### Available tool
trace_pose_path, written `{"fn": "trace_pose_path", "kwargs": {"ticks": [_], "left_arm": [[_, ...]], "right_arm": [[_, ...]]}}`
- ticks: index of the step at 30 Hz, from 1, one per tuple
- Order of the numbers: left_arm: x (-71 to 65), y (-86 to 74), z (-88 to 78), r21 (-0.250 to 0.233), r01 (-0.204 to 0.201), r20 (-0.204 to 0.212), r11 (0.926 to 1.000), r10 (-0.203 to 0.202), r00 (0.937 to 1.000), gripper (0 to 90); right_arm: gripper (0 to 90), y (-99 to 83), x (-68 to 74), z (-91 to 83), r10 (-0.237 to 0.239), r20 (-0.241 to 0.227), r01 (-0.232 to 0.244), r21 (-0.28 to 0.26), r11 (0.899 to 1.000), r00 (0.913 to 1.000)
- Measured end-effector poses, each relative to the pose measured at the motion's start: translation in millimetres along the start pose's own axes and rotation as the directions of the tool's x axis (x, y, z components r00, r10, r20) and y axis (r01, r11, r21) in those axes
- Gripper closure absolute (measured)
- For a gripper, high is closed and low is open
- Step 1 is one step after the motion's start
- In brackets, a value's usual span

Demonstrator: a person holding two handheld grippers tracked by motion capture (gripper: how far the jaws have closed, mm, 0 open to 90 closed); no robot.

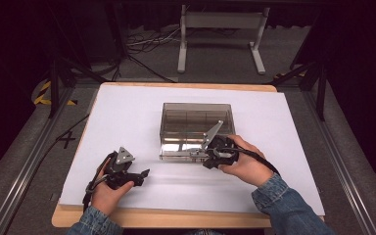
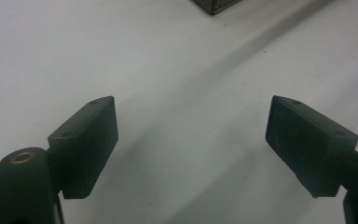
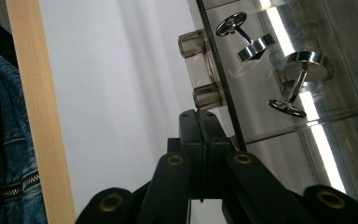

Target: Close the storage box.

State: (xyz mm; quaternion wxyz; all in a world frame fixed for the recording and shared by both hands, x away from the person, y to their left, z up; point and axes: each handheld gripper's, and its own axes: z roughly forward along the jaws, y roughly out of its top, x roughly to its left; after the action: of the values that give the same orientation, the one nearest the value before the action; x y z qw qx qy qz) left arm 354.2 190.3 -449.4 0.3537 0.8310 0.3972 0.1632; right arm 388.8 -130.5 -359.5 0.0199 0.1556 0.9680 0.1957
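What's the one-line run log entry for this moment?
left gripper: open, over white table cover | right gripper: shut, at handle of smoky clear plastic box | inside: silver cufflinks

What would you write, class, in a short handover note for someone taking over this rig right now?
Left hand-held gripper: open, nothing between its jaws, resting low over the white table cover, apart from the box.
Right hand-held gripper: shut, nothing seen between the jaws, tips at the smoky clear box's front, just under its clasp.
Box: mid-table, lid down; two silver cufflinks visible inside.
Done: right gripper brought to the clasp.
Left: probably open the lid; the left gripper may need to steady the box.
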Motion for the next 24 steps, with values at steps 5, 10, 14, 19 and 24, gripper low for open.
{"fn": "trace_pose_path", "kwargs": {"ticks": [5,10,14,19,24], "left_arm": [[0.1,0.1,-0.1,-0.002,-0.001,-0.001,1.0,0.001,1.0,17.9],[-0.4,-0.1,-0.8,0.0,0.0,-0.001,1.0,0.0,1.0,17.9],[-0.4,-1.3,-2.1,-0.002,0.002,-0.003,1.0,-0.002,1.0,17.9],[-0.2,-2.5,-3.4,-0.003,0.005,-0.006,1.0,-0.005,1.0,17.8],[0.3,-3.8,-4.4,0.0,0.008,-0.012,1.0,-0.008,0.9999,17.8]], "right_arm": [[90.0,0.9,0.6,0.4,-0.009,0.005,0.009,-0.003,1.0,0.9999],[90.0,2.0,0.9,-0.4,-0.001,0.013,0.001,-0.009,1.0,0.9999],[90.0,2.7,-1.8,-0.7,-0.002,0.024,0.002,-0.022,1.0,0.9997],[90.0,3.4,-5.8,-1.3,0.007,0.037,-0.006,-0.035,0.999,0.9993],[90.0,4.1,-10.6,-1.5,0.011,0.051,-0.009,-0.049,0.999,0.9987]]}}
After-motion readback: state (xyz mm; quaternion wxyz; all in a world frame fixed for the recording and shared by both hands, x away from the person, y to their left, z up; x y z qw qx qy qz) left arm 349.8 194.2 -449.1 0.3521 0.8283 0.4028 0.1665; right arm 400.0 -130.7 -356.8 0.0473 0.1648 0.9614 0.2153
